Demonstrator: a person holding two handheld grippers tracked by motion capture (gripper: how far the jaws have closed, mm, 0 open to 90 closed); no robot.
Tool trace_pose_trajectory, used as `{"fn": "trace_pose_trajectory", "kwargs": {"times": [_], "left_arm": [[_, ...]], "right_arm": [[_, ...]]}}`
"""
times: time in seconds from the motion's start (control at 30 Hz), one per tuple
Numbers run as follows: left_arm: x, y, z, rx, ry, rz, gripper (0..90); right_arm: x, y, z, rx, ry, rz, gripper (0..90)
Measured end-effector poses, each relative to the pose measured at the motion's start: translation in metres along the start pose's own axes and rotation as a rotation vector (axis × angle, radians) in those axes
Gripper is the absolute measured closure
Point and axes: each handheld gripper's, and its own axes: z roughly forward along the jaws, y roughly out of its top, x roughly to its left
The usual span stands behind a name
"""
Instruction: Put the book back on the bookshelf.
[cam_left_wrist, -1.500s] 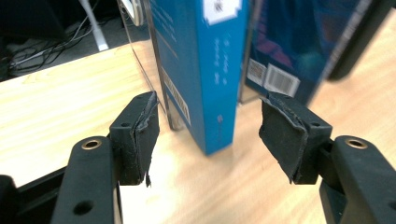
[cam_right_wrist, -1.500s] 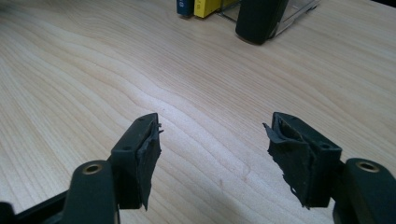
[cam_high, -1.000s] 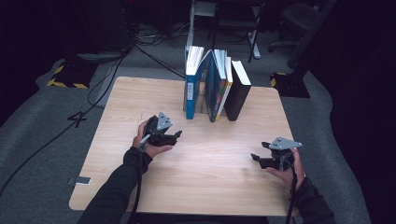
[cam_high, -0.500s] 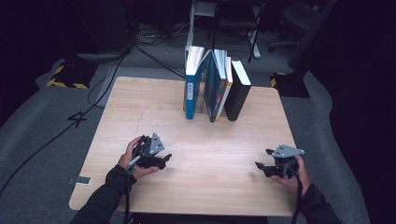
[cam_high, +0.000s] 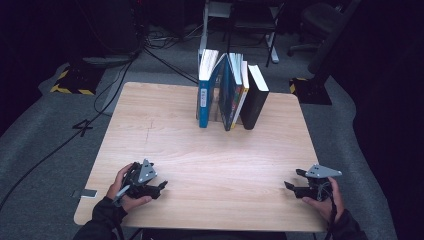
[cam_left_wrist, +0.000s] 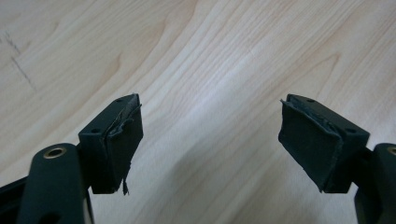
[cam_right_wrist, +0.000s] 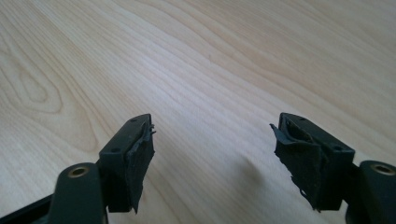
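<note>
Wooden table (cam_high: 210, 160): we read no lettering on the books (cam_high: 230, 90) at twelve o'clock. Our left gripper (cam_high: 159, 187) at seven and right gripper (cam_high: 292, 180) at five gape, empty, well apart from them.

The high view looks forward and down from above my side of the table (cam_high: 210, 150), far enough back to take in the whole top, the row of books (cam_high: 230, 92) at its far edge and the floor beyond. The camera on my left gripper (cam_left_wrist: 210, 140) looks along its two jaws, close over the bare wood. The one on my right gripper (cam_right_wrist: 212, 154) does the same. All three views share the pale wooden tabletop near my edge.
</note>
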Motion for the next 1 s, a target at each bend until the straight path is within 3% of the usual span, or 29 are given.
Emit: {"fn": "trace_pose_trajectory", "kwargs": {"times": [0.07,0.17,0.27,0.37,0.43,0.47,0.53,1.0], "left_arm": [[0.006,-0.009,-0.004,-0.006,-0.008,-0.041,21.3],[0.010,-0.015,-0.006,-0.005,-0.027,-0.066,20.9],[0.016,-0.023,-0.007,0.025,-0.001,-0.094,20.8],[0.019,-0.027,-0.007,0.036,-0.010,-0.129,21.0],[0.021,-0.031,-0.005,0.052,0.009,-0.152,20.5],[0.022,-0.033,-0.005,0.043,-0.002,-0.187,19.3],[0.022,-0.034,-0.005,0.042,0.011,-0.210,18.1],[0.024,-0.034,-0.004,0.043,0.003,-0.209,16.2]], "right_arm": [[-0.002,-0.009,-0.004,0.002,-0.020,0.028,28.3],[-0.003,-0.016,-0.007,0.003,-0.024,0.046,28.1],[-0.005,-0.027,-0.012,-0.008,-0.035,0.092,26.5],[-0.005,-0.030,-0.015,-0.007,-0.038,0.100,25.7],[-0.006,-0.031,-0.016,-0.003,-0.035,0.111,24.8],[-0.006,-0.031,-0.016,-0.003,-0.033,0.114,24.8],[-0.006,-0.031,-0.015,-0.002,-0.033,0.115,24.6],[-0.006,-0.031,-0.015,-0.002,-0.034,0.113,24.4]]}}
